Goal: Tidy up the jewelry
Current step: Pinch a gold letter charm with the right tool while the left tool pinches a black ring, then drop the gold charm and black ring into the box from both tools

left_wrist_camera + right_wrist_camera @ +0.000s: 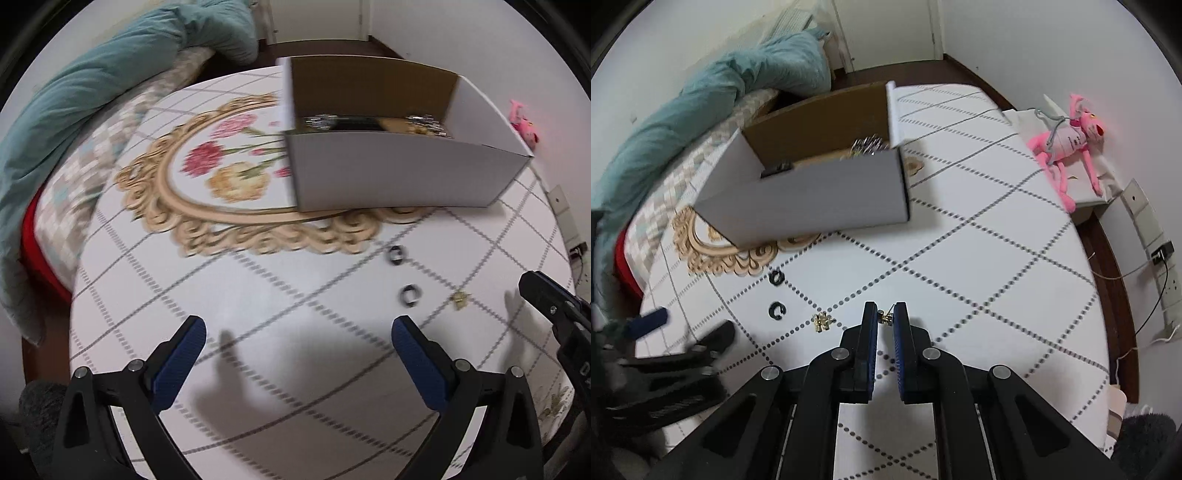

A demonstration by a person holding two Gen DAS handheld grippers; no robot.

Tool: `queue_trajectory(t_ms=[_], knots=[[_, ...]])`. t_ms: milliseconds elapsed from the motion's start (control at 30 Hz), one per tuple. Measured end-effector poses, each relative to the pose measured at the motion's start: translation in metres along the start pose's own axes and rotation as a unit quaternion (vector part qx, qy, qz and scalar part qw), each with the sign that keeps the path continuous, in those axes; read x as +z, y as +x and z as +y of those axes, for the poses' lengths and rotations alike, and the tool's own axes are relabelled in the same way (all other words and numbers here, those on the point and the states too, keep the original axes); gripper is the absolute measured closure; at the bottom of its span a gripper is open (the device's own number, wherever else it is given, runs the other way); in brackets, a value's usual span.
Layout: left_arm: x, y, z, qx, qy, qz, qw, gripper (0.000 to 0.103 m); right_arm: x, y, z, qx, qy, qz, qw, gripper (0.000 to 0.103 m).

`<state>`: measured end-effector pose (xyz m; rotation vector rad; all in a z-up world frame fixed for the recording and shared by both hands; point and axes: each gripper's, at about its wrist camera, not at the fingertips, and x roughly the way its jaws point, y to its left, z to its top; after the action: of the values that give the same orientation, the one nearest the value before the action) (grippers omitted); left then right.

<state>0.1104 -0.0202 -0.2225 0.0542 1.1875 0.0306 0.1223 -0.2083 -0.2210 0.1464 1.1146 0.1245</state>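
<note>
Pinching gold earring [886, 316] between right claw [885, 321] tips.

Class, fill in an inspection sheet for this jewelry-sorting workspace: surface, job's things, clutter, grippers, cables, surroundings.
Surface: patterned tablecloth, grid lines and floral medallion.
Job's things: open cardboard box with jewelry inside; two dark rings and a gold piece loose on the cloth; small gold piece in the right gripper.
Clutter: nothing seen.
Grippers: left gripper open, empty; right gripper shut on the small gold piece.
Cables: cords and power strip by the wall.
Surroundings: teal bedding; pink plush toy.
</note>
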Motion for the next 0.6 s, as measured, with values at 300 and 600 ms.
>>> queue_trajectory(t_ms=[300,600], knots=[[0.003,0.001,-0.045,-0.020,0.065,-0.023,0.9974,0.038,0.002,-0.007,-0.022,-0.012,0.022,0.002,1.000,0.094],[0.003,-0.002,-0.055,-0.045,0.090,-0.036,0.9943,0.092,-0.001,-0.006,-0.023,-0.014,0.021,-0.001,1.000,0.094]])
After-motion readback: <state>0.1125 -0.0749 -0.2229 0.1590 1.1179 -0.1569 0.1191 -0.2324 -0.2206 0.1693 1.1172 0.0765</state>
